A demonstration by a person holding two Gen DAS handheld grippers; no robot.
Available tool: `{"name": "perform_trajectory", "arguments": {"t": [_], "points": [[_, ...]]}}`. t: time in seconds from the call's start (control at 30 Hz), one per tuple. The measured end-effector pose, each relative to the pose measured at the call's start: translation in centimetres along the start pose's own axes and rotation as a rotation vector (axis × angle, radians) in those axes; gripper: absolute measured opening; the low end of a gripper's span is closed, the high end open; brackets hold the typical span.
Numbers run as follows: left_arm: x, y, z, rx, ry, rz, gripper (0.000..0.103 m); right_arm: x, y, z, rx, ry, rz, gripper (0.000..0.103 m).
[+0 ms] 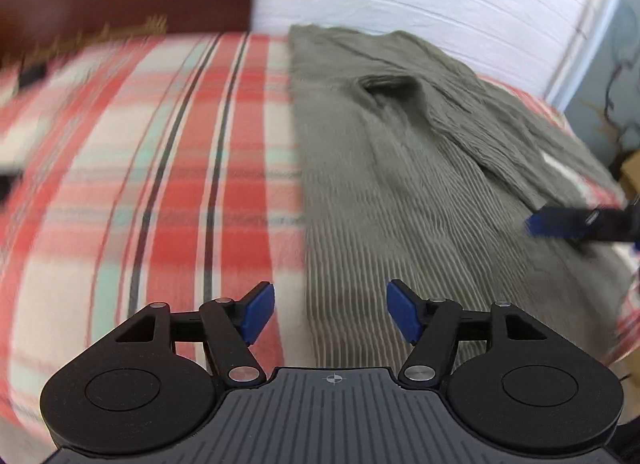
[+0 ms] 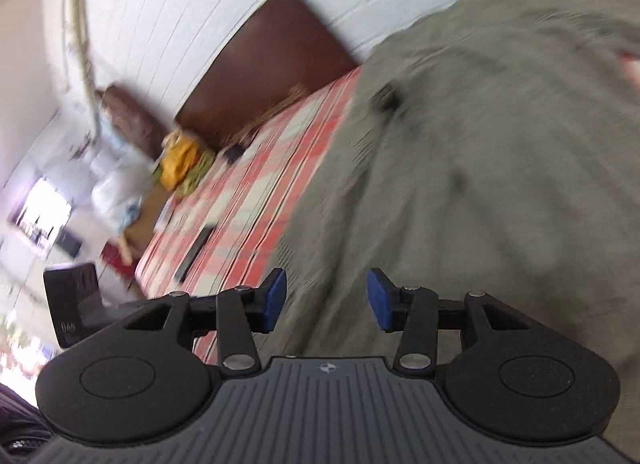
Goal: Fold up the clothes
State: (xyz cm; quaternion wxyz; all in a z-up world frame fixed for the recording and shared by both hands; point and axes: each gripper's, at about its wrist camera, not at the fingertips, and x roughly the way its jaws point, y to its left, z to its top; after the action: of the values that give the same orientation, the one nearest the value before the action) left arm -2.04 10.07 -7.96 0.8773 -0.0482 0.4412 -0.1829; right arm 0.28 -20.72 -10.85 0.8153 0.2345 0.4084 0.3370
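Between folds, by the look of it: olive ribbed garment (image 1: 400, 192) spread flat on the plaid bed cover (image 1: 160, 168), lying from centre toward 2 o'clock in the left wrist view, one flap already laid diagonally across the body. Left tongs (image 1: 330, 314) released, nothing between the blue pads, hovering over the garment's near left edge at 6 o'clock. Right tongs (image 2: 326, 300) likewise released and empty, poised above the cloth; seen again in the left view at 3 o'clock. Next move likely: pinch an outer edge or hem with each and carry it across evenly. No brand or label legible; heavy blur throughout.
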Motion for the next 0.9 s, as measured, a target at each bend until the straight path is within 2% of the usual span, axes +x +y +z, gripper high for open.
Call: {"name": "perform_trajectory", "arguments": {"t": [0.07,0.27,0.37,0.43,0.47,0.5,0.53,0.57,0.6,0.7,0.8,0.9], "points": [[-0.1,0.3,-0.8,-0.013,0.01,-0.016,0.076,1.5,1.2,-0.4,-0.026,0.039,0.014,0.05],[-0.4,0.2,-1.6,0.017,0.009,-0.075,0.078,1.4,2.3,-1.9,-0.006,0.082,0.003,0.05],[-0.3,0.1,-2.2,0.033,0.004,-0.081,0.078,2.0,2.4,-2.4,0.004,0.106,0.003,0.05],[-0.3,-0.2,-2.5,0.056,0.003,-0.072,0.076,2.5,2.6,-2.7,0.008,0.119,-0.001,0.046],[-0.3,-0.5,-2.6,0.072,0.004,-0.063,0.072,2.8,2.7,-2.8,0.008,0.128,-0.006,0.042],[-0.3,-0.9,-2.8,0.098,0.007,-0.05,0.046,3.0,2.8,-2.9,0.005,0.137,-0.014,0.036],[-0.4,-1.1,-2.9,0.116,0.007,-0.041,0.027,3.2,2.9,-3.0,-0.001,0.146,-0.026,0.03],[-0.4,-1.3,-3.0,0.132,0.006,-0.031,0.015,3.4,3.1,-2.9,-0.007,0.158,-0.033,0.005],[-0.6,-1.1,-3.0,0.125,0.007,-0.035,0.006,3.4,3.3,-2.8,-0.001,0.163,-0.019,0.004],[-1.9,-0.1,-2.7,0.07,-0.007,-0.053,0.001,2.8,3.8,-2.3,0.034,0.144,0.064,0.004],[-3.6,0.4,-3.0,0.055,-0.035,-0.047,0.001,2.2,4.2,-1.9,0.035,0.129,0.093,0.004],[-3.4,0.5,-3.5,0.054,-0.006,-0.016,0.001,3.1,3.6,-2.3,0.044,0.18,0.025,0.004]]}}
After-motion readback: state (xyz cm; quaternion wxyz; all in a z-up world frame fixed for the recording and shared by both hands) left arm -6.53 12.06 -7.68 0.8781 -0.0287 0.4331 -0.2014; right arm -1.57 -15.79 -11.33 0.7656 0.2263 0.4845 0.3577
